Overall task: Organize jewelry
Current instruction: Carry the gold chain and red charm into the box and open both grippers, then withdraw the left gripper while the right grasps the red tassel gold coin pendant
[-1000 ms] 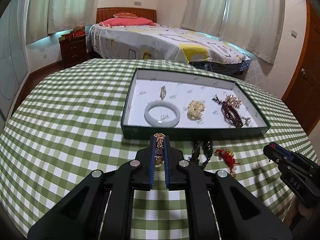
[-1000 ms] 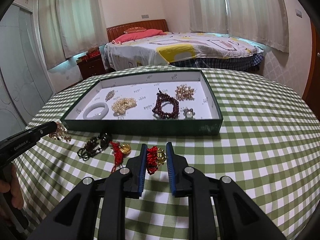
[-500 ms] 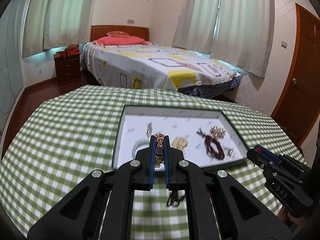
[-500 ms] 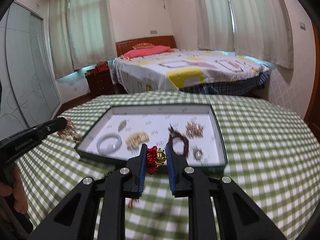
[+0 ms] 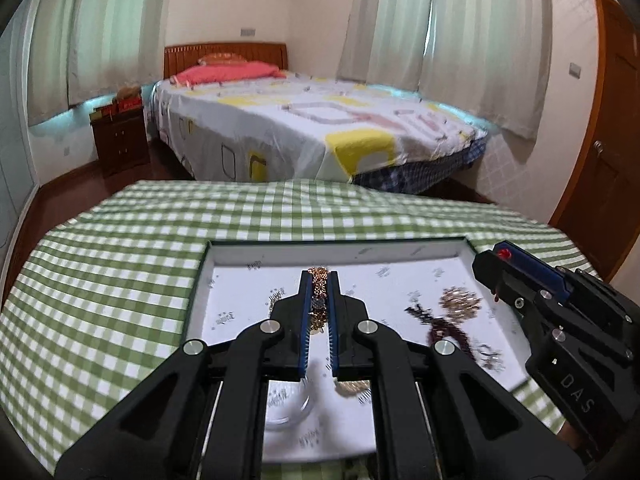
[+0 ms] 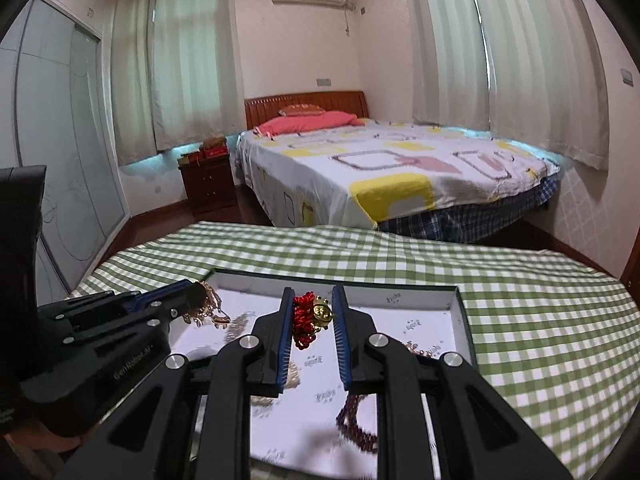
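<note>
Gold chain: pinched between the closed jaws of the left gripper, held in the air over the tray; seen from the right wrist it dangled at that gripper's tip.
Red charm: a red knotted piece with a gold bead, clamped in the right gripper, also above the tray.
Right gripper, from the left wrist: its tip sat over the tray's right wall, a red bit showing at the end.
Tray: dark green walls, white printed lining, set on the bench.
Beads: dark red strand lying blurred on the lining, right of centre.
Gold cluster: lay just beside the beads.
Bangle: pale ring on the lining under the left gripper, mostly hidden.
Bench: covered in green-and-white checked cloth.
Bed: stood beyond the bench, with patterned cover and pink pillow.
</note>
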Available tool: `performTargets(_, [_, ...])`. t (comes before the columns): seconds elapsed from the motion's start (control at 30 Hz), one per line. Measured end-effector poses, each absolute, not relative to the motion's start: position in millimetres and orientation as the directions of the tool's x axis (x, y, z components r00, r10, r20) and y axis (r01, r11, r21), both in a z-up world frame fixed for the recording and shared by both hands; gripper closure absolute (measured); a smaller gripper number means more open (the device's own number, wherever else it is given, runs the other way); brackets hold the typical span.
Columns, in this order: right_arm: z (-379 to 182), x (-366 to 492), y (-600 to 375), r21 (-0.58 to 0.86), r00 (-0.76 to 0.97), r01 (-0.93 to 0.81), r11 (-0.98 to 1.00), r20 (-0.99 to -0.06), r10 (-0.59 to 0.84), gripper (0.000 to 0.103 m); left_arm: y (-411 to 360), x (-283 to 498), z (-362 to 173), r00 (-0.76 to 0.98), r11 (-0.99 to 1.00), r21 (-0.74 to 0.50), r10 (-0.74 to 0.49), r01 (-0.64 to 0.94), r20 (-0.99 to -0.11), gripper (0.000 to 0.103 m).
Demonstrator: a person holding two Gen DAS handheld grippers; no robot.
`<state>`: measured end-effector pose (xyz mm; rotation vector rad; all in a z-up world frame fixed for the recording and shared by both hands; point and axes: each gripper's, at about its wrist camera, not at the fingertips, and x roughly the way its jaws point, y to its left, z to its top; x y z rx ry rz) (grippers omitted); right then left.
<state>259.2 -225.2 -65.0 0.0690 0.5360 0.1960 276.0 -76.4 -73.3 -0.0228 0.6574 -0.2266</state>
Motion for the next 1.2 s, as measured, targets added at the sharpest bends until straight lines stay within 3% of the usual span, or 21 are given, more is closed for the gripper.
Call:
performTargets(0.33, [-115.7, 309.6, -224.7, 0.13, 0.745, -0.12, 0.984, -0.644, 0.175, 0.083, -89.2, 324.7, -116.6, 0.686, 0.982, -0.049, -0.161, 0.18, -0.709, 0.095])
performTargets(0.83, [-129.3, 317.2, -217.6, 0.123, 0.685, -0.125, 0.984, -0.707, 0.176, 0.083, -94.0, 337.0, -131.0, 0.642, 0.984, -0.019, -0.129, 0.176, -0.756, 0.095])
performTargets(0.93, [-130.1, 319.1, -215.4, 0.122, 0.682, -0.133, 0.984, -0.709, 0.18, 0.081, -96.0, 337.1, -131.2, 0.646, 0.984, -0.013, -0.125, 0.175, -0.753, 0.088])
performTargets(1.03, [-128.8, 317.9, -215.1, 0.116, 0.686, -0.134, 0.984, -0.706, 0.177, 0.074, -94.7, 336.1, -129.2, 0.655, 0.986, -0.013, -0.118, 0.163, -0.747, 0.066])
performTargets(1.2, [-123.7, 314.2, -218.3, 0.107, 0.698, -0.123, 0.987, -0.697, 0.163, 0.065, -88.3, 332.2, -125.8, 0.665, 0.989, -0.017, -0.114, 0.15, -0.738, 0.056])
